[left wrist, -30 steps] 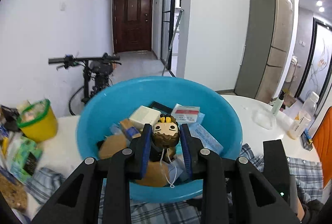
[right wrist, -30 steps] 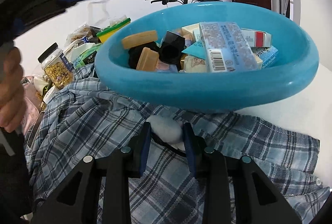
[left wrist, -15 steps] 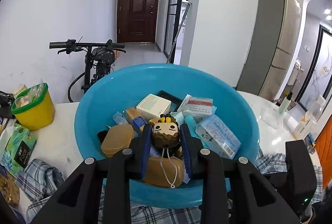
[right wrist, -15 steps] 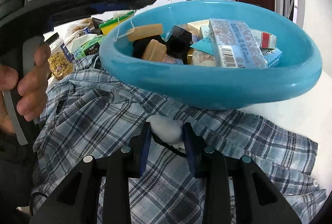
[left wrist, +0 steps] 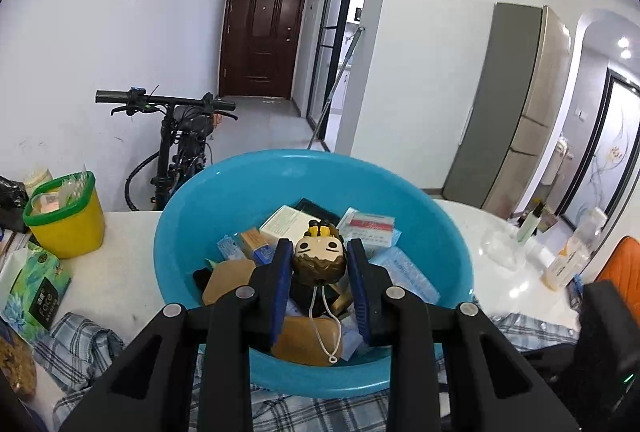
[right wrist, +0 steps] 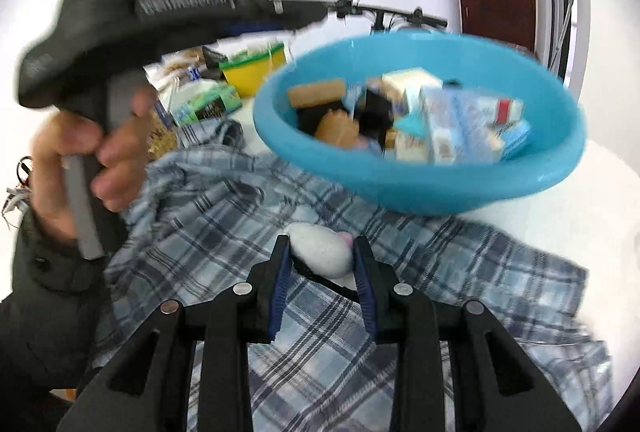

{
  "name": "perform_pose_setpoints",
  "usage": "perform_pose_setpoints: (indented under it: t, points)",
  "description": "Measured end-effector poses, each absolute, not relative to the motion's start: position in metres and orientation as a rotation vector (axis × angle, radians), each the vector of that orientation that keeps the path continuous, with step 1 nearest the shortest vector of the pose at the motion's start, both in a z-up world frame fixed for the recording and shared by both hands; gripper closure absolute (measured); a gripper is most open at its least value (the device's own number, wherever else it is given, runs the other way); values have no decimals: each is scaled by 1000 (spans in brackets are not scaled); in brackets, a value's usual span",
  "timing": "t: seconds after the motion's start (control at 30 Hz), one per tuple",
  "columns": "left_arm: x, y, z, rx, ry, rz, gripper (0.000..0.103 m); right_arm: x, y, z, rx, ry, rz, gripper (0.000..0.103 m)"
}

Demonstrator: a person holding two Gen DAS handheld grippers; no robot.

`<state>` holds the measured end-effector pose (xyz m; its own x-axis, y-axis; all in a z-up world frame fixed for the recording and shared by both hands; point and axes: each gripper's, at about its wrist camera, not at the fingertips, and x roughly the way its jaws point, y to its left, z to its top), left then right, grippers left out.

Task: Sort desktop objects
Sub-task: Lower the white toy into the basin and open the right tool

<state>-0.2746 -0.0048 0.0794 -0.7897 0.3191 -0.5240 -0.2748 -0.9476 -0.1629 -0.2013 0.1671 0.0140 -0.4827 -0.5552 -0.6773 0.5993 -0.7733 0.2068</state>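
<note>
Two grippers were observed: the left gripper [left wrist: 319, 264] was clamped on a doll-head keychain [left wrist: 319, 259] above the blue basin [left wrist: 192, 232]; the right gripper [right wrist: 320, 264] gripped a white plush toy [right wrist: 320, 252] over the plaid shirt [right wrist: 440, 272].

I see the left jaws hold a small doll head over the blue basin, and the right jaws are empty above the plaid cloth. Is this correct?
Not quite. The right gripper is not empty: the right wrist view shows it shut on a white fuzzy toy above the plaid cloth. The doll head over the blue basin is correct.

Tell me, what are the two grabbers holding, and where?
Left gripper pinches a little doll by its head; right gripper squeezes a white fluffy toy by its sides.
</note>
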Motion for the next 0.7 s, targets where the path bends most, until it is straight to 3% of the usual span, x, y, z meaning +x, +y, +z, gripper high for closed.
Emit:
perform_pose_setpoints:
  t: [0.37,0.7]
  points:
    - [-275,-9,82,-812,-108,2708,74,-236,172,108,755,123,-2498,73]
    - [-286,-7,63,-879,-61,2742,74,-289,171,94,666,-2,-2601,73]
